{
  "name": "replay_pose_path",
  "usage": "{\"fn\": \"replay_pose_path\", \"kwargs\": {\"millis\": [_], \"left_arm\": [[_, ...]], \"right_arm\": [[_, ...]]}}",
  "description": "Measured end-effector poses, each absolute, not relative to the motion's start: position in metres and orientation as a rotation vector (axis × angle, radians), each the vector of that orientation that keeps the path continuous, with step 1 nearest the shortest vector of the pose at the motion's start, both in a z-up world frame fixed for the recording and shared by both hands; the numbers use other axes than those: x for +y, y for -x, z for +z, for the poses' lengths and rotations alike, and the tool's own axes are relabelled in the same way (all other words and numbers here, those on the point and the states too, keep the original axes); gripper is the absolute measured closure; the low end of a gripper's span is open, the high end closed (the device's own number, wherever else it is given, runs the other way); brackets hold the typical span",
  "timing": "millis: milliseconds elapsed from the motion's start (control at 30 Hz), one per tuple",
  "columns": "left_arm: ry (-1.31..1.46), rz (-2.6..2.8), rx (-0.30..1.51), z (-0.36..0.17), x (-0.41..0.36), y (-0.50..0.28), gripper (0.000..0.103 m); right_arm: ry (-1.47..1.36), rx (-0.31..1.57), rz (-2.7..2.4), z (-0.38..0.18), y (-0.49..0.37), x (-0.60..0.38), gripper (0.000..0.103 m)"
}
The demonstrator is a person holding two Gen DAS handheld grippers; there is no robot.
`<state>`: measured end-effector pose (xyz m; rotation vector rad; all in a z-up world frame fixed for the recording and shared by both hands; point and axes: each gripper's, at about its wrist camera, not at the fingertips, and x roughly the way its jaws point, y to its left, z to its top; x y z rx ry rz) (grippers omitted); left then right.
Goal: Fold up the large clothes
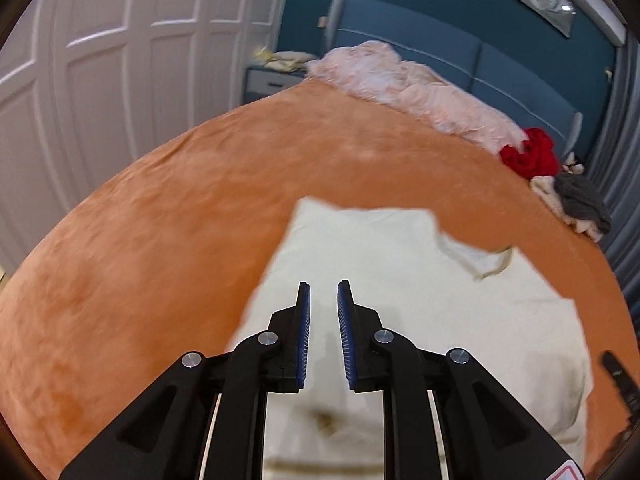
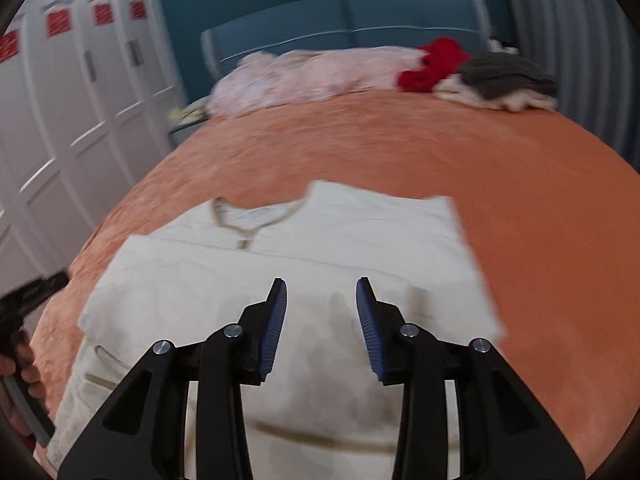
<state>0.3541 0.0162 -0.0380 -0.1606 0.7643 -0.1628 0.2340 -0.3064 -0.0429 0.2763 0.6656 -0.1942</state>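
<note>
A: Cream garment (image 2: pixel 304 264) lies flat on the orange bed cover (image 2: pixel 520 208), sides already turned in to a rough rectangle, collar (image 2: pixel 244 220) at the far end, toward the headboard

B: Step in hand?

A: Between folds, I'd judge. Both tools hang just above the cloth, over its near half. Left gripper (image 1: pixel 323 292) has its jaws a narrow gap apart, nothing between them. Right gripper (image 2: pixel 321 288) stands wider, also empty; cloth shows through both gaps

B: Next move?

A: Probably take the near hem, one tool at each corner, and carry it up to the collar. Both must come down and nip only the folded layers

B: Surroundings?

A: Pink bedding (image 2: pixel 304 76), a red garment (image 2: pixel 432 64) and a grey one (image 2: pixel 504 74) heaped by the headboard, well apart from the work
</note>
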Motion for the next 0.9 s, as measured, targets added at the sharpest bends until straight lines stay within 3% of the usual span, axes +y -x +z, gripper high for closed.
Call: {"fn": "replay_pose_path", "kwargs": {"millis": [167, 300, 467, 667, 800, 900], "left_arm": [[0.044, -0.195, 0.856, -0.081, -0.044, -0.386, 0.087], [0.019, -0.189, 0.876, -0.124, -0.051, -0.388, 0.087], [0.037, -0.196, 0.847, -0.137, -0.049, -0.388, 0.087], [0.033, -0.194, 0.854, -0.133, -0.051, -0.386, 0.087], [0.099, -0.248, 0.881, -0.098, -0.032, -0.383, 0.087], [0.095, -0.251, 0.832, -0.071, -0.019, -0.396, 0.087]], "right_arm": [[-0.224, 0.795, -0.151, -0.088, -0.286, -0.283, 0.069], [-0.230, 0.826, -0.146, -0.128, -0.286, -0.288, 0.069], [-0.225, 0.809, -0.145, -0.133, -0.283, -0.287, 0.069], [-0.226, 0.817, -0.146, -0.130, -0.285, -0.287, 0.069], [-0.223, 0.826, -0.122, -0.106, -0.284, -0.283, 0.066], [-0.259, 0.774, -0.042, -0.076, -0.301, -0.280, 0.053]]}}
